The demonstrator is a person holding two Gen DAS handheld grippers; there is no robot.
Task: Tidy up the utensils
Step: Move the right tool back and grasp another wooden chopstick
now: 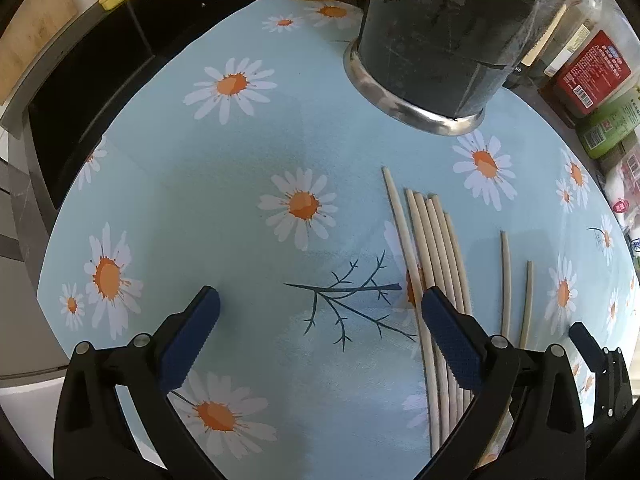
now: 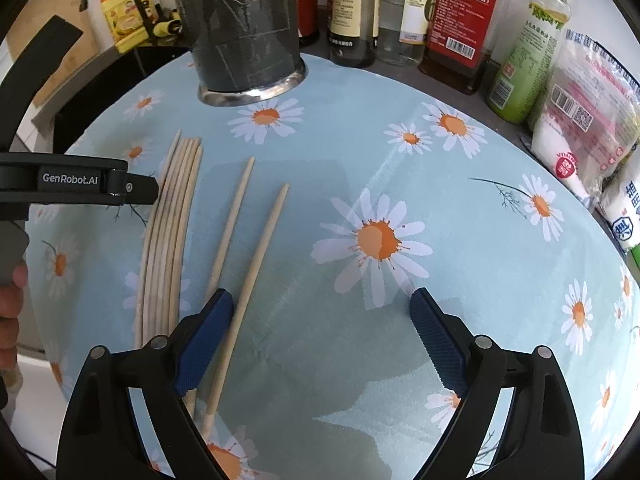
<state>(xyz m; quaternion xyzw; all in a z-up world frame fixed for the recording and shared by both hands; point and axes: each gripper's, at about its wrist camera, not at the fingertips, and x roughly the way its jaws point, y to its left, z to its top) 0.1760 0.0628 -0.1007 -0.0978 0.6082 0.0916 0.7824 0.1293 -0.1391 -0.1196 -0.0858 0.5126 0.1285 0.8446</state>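
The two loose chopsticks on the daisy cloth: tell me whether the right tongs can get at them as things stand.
Probably yes. The right tongs stand open just above the two loose chopsticks, which lie flat on the cloth, apart from the bundle, with nothing over them. One stick runs under the left pad.

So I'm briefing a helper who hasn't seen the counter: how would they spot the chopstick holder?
Find the blue daisy-print tablecloth. At its far edge, beyond the bundle of chopsticks, stands the holder: a tall dark cylinder with a shiny metal base ring. Unlike the labelled bottles beside it, it is opaque and unlabelled.
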